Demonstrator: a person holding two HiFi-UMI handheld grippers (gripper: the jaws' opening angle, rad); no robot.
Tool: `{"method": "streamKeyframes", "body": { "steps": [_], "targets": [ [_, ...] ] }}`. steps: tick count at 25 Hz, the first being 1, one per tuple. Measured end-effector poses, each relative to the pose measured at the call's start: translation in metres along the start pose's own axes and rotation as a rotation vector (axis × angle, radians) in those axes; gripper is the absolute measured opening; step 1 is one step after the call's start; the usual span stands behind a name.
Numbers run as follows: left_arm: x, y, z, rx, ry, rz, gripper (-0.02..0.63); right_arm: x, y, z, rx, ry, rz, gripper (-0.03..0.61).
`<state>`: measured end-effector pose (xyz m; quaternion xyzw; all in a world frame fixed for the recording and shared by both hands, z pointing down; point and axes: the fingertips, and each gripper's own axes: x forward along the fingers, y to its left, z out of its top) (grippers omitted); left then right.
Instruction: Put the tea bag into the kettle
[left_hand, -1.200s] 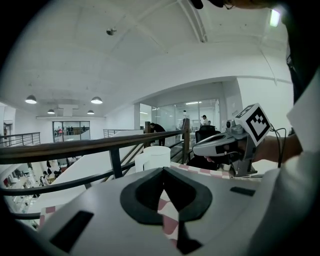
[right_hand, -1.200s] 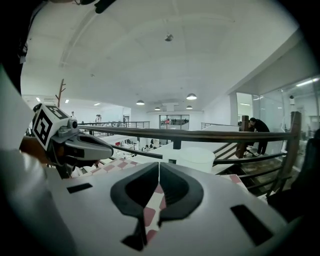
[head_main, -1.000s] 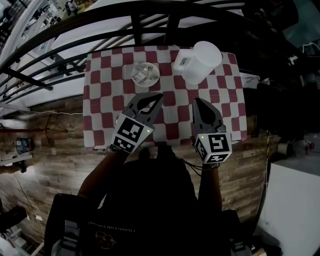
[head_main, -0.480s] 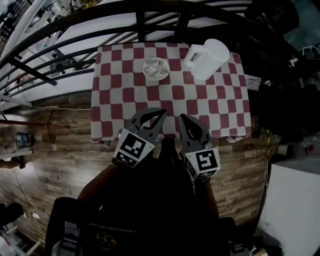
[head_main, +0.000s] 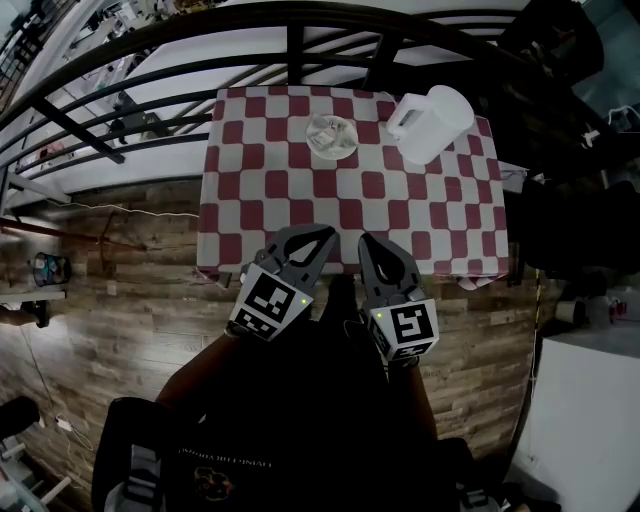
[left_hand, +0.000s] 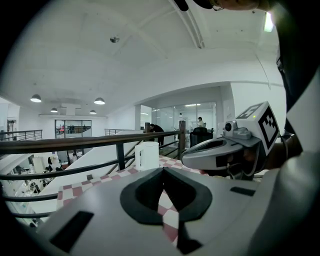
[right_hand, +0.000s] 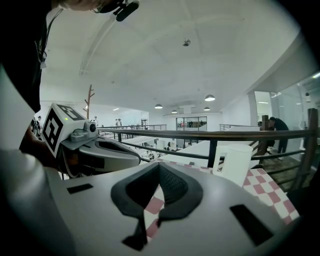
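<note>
A white kettle (head_main: 432, 122) stands at the far right corner of the red-and-white checked table (head_main: 250, 200). It also shows in the left gripper view as a white kettle (left_hand: 146, 155) and in the right gripper view (right_hand: 235, 164). Left of it sits a small round dish (head_main: 332, 135) holding something pale, too small to make out. My left gripper (head_main: 328, 233) (left_hand: 162, 170) and right gripper (head_main: 366, 241) (right_hand: 159, 166) hang side by side at the table's near edge, far from both. Each is shut with nothing between its tips.
A black metal railing (head_main: 300, 40) runs along the table's far side, with a drop to a lower floor beyond it. Wooden floor (head_main: 120, 300) lies to the left and under me. A white cabinet (head_main: 590, 400) stands at the lower right.
Both grippers have drawn back from over the middle of the table to its near edge. The right gripper has come in closer to the left one.
</note>
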<state>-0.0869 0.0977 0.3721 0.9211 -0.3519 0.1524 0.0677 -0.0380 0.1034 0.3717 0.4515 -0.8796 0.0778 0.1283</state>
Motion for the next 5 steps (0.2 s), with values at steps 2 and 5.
{"method": "streamKeyframes", "body": {
  "steps": [2, 5],
  "targets": [
    [-0.008, -0.001, 0.001, -0.001, -0.008, 0.003, 0.003, -0.002, 0.007, 0.002, -0.005, 0.001, 0.001, 0.014],
    [-0.02, -0.003, 0.0, -0.003, -0.016, 0.004, 0.003, -0.005, 0.019, 0.003, -0.011, -0.001, 0.0, 0.015]
  ]
}}
